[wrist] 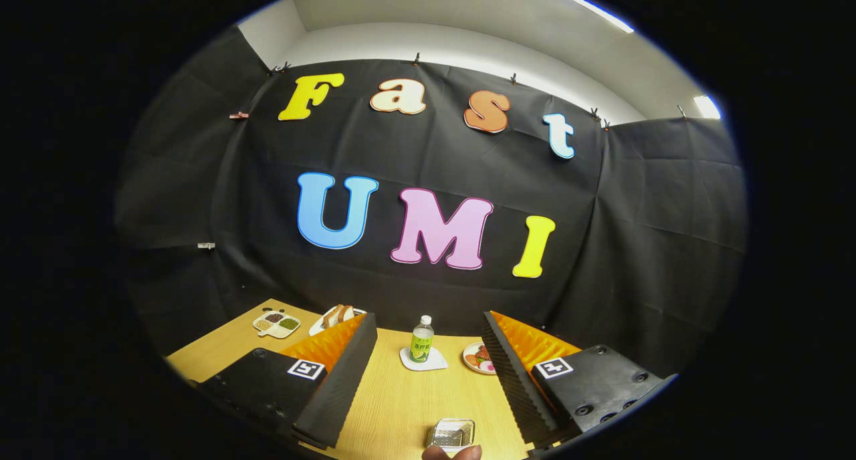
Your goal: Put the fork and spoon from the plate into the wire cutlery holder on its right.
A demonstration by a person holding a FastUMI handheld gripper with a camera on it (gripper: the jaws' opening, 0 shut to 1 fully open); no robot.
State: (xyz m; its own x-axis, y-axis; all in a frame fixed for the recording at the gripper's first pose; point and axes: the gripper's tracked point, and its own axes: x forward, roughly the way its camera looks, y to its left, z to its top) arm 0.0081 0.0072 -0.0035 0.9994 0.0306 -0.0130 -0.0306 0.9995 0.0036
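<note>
My gripper [429, 318] is open and held high above a wooden table [394, 400], tilted up toward the booth wall, with nothing between its fingers. Low down between the fingers, close to me, sits a small shiny metal thing with ribbed wires [452, 433]; it may be the wire cutlery holder, but I cannot tell for sure. A person's fingertip [451, 453] shows just below it.
Beyond the fingers a green-labelled bottle [421, 339] stands on a white coaster [423, 361]. A small plate of food [476, 358] lies to its right. Off to the far left are a divided dish [276, 324] and a plate of bread [332, 317].
</note>
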